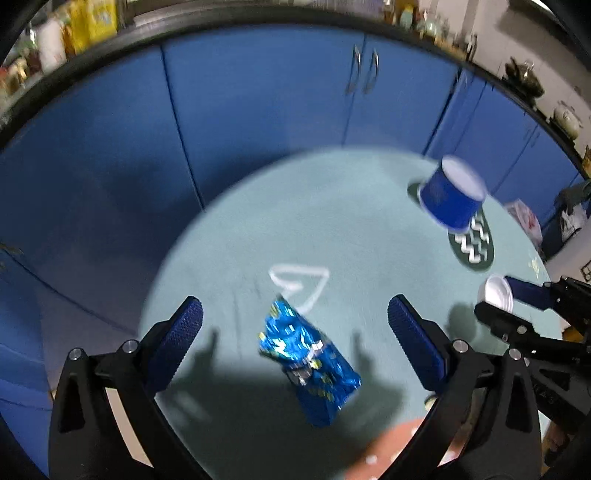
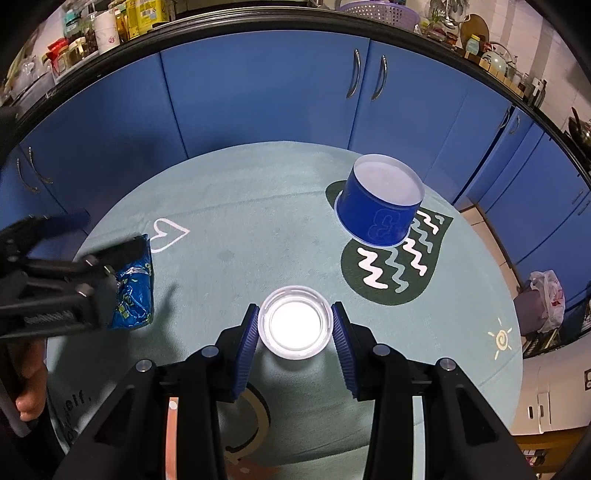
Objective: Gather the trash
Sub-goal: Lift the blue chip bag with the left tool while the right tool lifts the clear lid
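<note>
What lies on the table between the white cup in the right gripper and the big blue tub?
Only bare teal tablecloth and its dark wavy print separate the white cup from the blue tub; the right wrist view shows it.

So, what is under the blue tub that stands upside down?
The blue tub stands partly on a dark patch with wavy lines printed on the tablecloth. Anything inside it is hidden.

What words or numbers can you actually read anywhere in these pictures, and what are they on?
"3": on the side of the blue tub.
"elf,": partial print on the table mat, near its edge.
Blue snack wrapper: print too blurred.
Yellow packages on the counter: labels too small.
</note>
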